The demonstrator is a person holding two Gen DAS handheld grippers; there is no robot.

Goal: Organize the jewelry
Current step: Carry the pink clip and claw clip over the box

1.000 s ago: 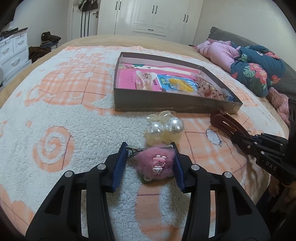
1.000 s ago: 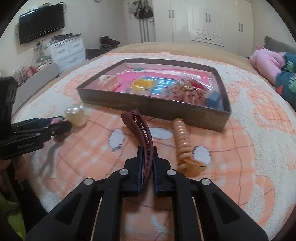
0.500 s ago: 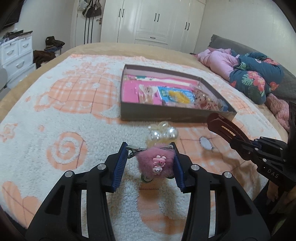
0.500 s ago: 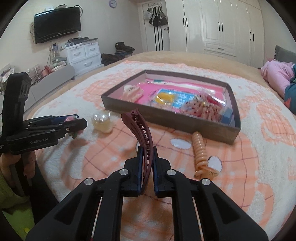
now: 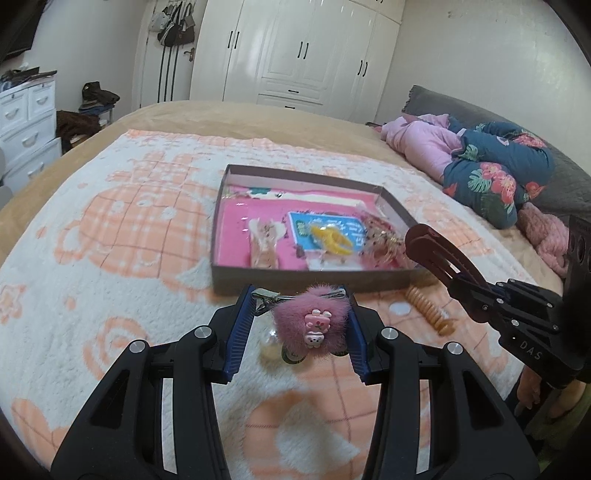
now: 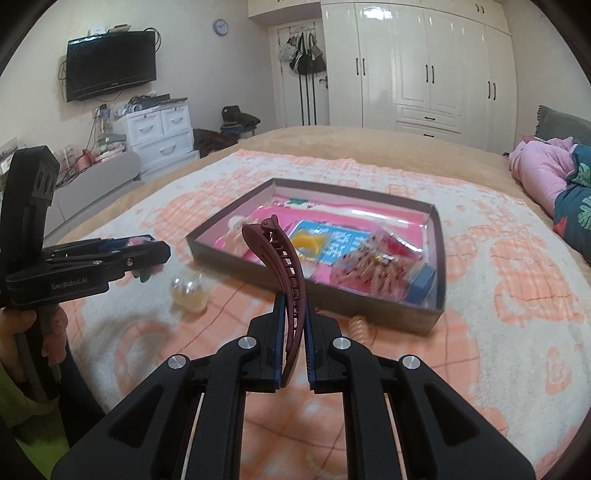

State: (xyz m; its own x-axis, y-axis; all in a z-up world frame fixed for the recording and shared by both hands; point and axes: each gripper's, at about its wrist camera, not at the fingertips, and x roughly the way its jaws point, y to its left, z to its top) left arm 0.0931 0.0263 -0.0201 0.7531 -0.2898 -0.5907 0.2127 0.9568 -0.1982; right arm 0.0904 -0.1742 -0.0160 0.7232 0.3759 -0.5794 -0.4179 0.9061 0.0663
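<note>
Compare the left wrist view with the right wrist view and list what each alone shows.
Left wrist only: the fluffy pink clip face-on in the left hand-held gripper, and the floral bedding in full.
Right wrist only: the TV, wall clock, and the maroon claw clip seen along the right hand-held gripper.
Both: the tray of accessories, the orange coil tie, the blanket, the wardrobe.
</note>
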